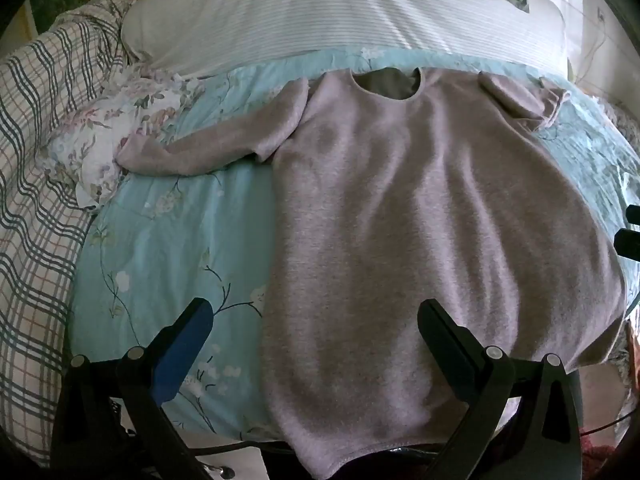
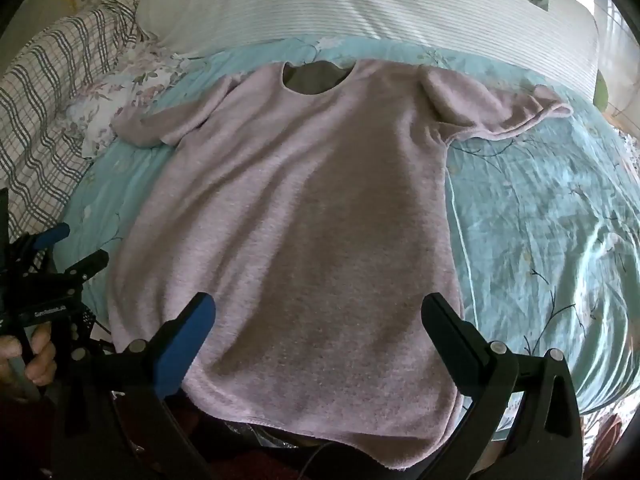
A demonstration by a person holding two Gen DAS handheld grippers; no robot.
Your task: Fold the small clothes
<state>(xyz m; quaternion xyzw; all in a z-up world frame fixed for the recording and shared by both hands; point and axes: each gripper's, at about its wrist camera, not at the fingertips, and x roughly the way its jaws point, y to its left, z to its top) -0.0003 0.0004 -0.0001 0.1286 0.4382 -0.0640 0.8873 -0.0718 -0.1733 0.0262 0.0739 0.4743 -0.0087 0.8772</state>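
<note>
A pale pink short-sleeved top (image 1: 420,220) lies flat and face up on a light blue floral bedspread (image 1: 160,232), neck hole far, hem hanging over the near bed edge. Its sleeves spread left (image 1: 208,140) and right (image 1: 520,100). My left gripper (image 1: 316,320) is open and empty above the top's lower left hem. My right gripper (image 2: 320,316) is open and empty above the lower right part of the same top (image 2: 300,208). The left gripper (image 2: 76,248) also shows at the left edge of the right wrist view, held by a hand.
A white striped pillow (image 1: 340,12) lies behind the top. A plaid blanket (image 1: 36,160) and a floral cloth (image 1: 104,140) lie at the left. The bedspread (image 2: 552,208) stretches to the right of the top. The bed's near edge is just below both grippers.
</note>
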